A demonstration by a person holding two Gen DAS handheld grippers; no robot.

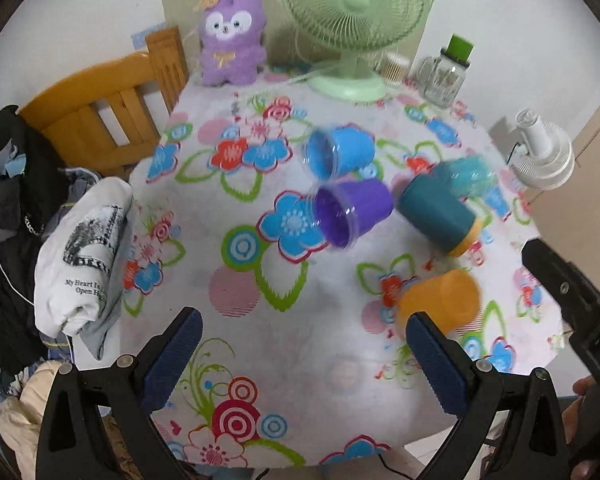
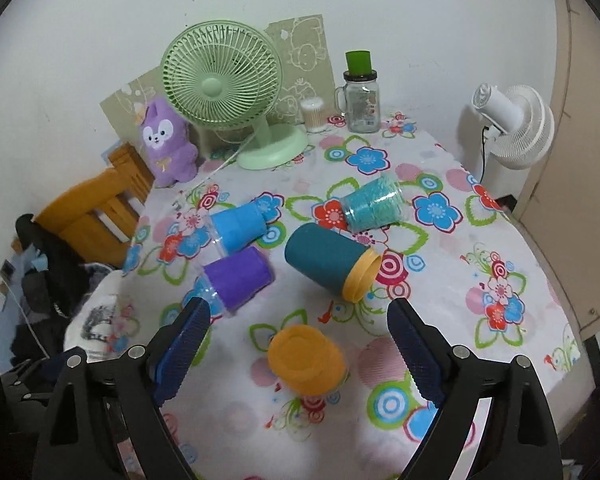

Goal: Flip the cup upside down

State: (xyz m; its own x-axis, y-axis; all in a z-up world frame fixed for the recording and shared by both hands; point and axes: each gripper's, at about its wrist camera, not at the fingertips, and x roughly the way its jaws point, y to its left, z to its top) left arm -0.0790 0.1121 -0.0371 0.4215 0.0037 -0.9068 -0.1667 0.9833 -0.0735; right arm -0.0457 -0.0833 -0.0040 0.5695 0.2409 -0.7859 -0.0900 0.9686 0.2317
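Note:
Several cups are on the flowered tablecloth (image 2: 440,320). An orange cup (image 2: 306,362) stands upside down just ahead of my open, empty right gripper (image 2: 298,350); it also shows in the left wrist view (image 1: 440,300). A dark teal cup with a yellow rim (image 2: 328,260) (image 1: 436,212), a purple cup (image 2: 236,276) (image 1: 352,208), a blue cup (image 2: 236,226) (image 1: 340,152) and a clear teal textured cup (image 2: 374,202) (image 1: 470,174) lie on their sides. My left gripper (image 1: 304,344) is open and empty above the table's near part.
A green desk fan (image 2: 228,92), a purple plush toy (image 2: 168,144), a glass jar with a green lid (image 2: 362,96) and a cotton swab tub (image 2: 313,114) stand at the back. A white fan (image 2: 512,124) is right. A wooden chair (image 1: 100,108) with clothes (image 1: 80,260) is left.

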